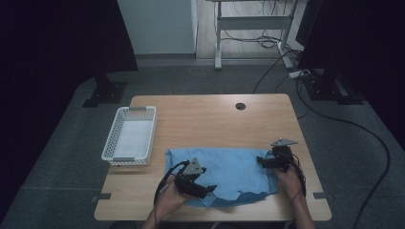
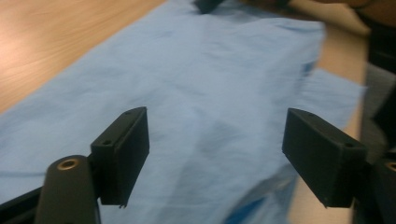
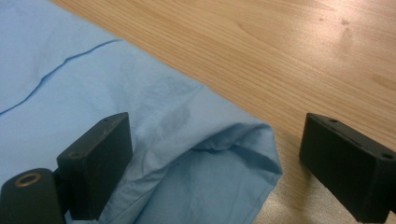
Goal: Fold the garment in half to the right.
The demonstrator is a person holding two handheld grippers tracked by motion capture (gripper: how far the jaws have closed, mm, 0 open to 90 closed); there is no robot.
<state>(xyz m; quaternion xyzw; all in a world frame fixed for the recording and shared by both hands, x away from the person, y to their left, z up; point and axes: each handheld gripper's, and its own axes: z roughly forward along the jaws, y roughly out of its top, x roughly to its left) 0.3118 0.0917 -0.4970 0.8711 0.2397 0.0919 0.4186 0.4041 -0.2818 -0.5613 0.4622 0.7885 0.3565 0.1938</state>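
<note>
Cloth: light blue cloth (image 1: pixel 229 171) lies spread on the near half of the desk (image 1: pixel 210 119), between the two grippers; near edge rumpled, a darker blue fold showing at the front.
Cloth, right end: corner folded over on itself, a stitched seam line running across the fabric in the right gripper view (image 3: pixel 154 116).
Left gripper: left gripper (image 1: pixel 203 185) sits low over the near left corner of the cloth, held in the person's left hand (image 1: pixel 168 198), pointing toward the cloth's middle.
Left fingers: released; fingers (image 2: pixel 123 149) stand wide apart with cloth (image 2: pixel 210 93) seen between them, pads not pressing on it.
Right gripper: right gripper (image 1: pixel 263 161) at the right edge of the cloth, held in the right hand (image 1: pixel 289 177), pointing left.
Right fingers: released; fingers (image 3: pixel 98 158) spread wide, folded corner lying between them, no pad pressing on it; far finger over bare desk (image 3: pixel 289 56).
Basket: white slatted basket (image 1: pixel 130 135) on the left of the desk, apart from the cloth.
Desk detail: round cable hole (image 1: pixel 240 106) near the far edge.
</note>
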